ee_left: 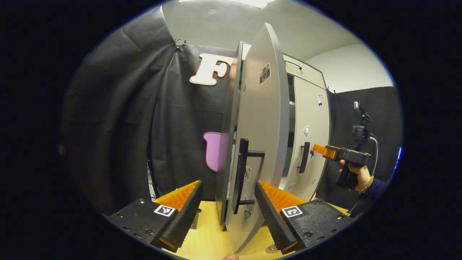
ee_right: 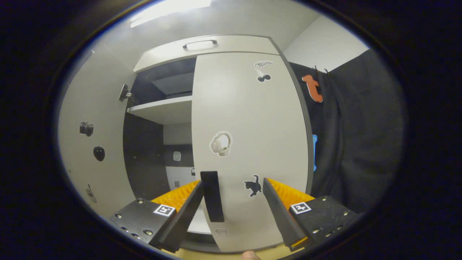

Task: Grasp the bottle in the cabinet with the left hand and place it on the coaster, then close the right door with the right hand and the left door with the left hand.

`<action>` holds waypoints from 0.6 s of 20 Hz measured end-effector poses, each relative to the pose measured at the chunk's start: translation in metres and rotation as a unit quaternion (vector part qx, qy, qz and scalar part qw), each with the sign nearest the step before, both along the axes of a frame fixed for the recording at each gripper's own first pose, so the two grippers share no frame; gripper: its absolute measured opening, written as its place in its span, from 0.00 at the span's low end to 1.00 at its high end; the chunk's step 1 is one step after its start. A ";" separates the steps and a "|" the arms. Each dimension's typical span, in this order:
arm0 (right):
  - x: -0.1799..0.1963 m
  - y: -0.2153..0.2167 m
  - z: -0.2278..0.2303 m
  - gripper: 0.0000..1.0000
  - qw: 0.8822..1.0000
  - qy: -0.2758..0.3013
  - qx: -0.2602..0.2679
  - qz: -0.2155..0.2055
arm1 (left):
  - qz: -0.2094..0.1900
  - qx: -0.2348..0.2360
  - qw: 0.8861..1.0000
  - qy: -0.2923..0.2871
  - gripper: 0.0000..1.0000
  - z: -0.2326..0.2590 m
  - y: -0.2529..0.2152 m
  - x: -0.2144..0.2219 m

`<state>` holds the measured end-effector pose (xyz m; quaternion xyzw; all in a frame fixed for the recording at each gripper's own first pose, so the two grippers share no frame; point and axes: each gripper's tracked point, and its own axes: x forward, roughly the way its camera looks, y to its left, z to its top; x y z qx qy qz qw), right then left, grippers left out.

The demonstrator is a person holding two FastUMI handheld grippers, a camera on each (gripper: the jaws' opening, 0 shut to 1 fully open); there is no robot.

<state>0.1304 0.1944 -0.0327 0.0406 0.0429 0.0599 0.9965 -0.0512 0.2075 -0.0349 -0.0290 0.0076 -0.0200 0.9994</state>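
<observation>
Left gripper view
Left claw (ee_left: 228, 202): released, fingers spread to either side of the left door's edge, not pressing on it.
Left door (ee_left: 258, 144): ajar, seen nearly edge-on; its dark handle (ee_left: 242, 173) lies between the fingers.
Right door (ee_left: 310, 141): beyond the left door, close to the cabinet front.
Right claw (ee_left: 319, 148): held in a hand (ee_left: 355, 177), tips just beside the right door's handle (ee_left: 305, 157); state cannot be told here.
Desk (ee_left: 209, 234): yellow surface under the door.
Bottle, coaster: cannot tell where they are.

Right gripper view
Right claw (ee_right: 232, 202): released, fingers apart before the right door (ee_right: 252, 144).
Door handle (ee_right: 212, 196): between the fingers, nearer the left one.
Cabinet (ee_right: 158, 108): left half open, shelf visible.
</observation>
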 end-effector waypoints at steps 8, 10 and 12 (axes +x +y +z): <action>-0.024 -0.034 0.001 1.00 1.000 0.000 -0.023 -0.012 | -0.037 -0.051 0.998 -0.002 0.89 -0.002 -0.034 0.007; -0.025 -0.044 0.002 1.00 0.999 -0.001 -0.031 -0.016 | -0.049 -0.057 0.997 0.000 0.89 -0.004 -0.046 0.011; -0.027 -0.052 0.004 1.00 0.999 0.000 -0.036 -0.016 | -0.057 -0.058 0.997 -0.001 0.89 -0.003 -0.058 0.017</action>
